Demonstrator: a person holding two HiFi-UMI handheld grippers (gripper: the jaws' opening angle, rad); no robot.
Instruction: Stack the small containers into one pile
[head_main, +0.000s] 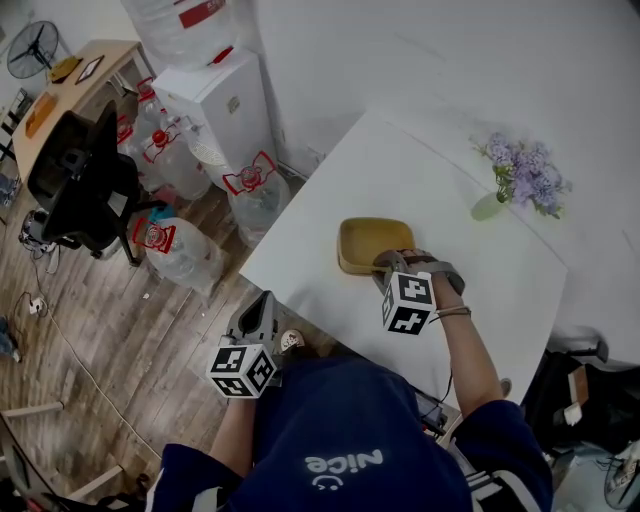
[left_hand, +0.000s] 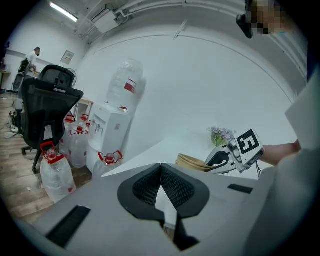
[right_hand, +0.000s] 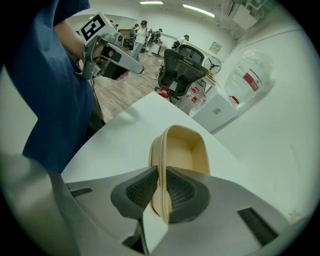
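Observation:
A pile of nested yellow-beige containers (head_main: 372, 243) sits on the white table (head_main: 420, 170) near its front left edge. My right gripper (head_main: 392, 268) points steeply down at the pile's near end. In the right gripper view the right gripper (right_hand: 161, 192) is shut on the near wall of the containers (right_hand: 184, 147), one pad inside and one outside. My left gripper (head_main: 258, 312) hangs off the table's left edge, over the floor. Its pads meet with nothing between them in the left gripper view, where the left gripper (left_hand: 161, 186) faces the pile (left_hand: 192, 162) from a distance.
A green vase of purple flowers (head_main: 520, 182) stands at the table's far right. Left of the table are a white water dispenser (head_main: 225, 105), several large water bottles (head_main: 175, 250) on the wooden floor, and a black office chair (head_main: 80, 180).

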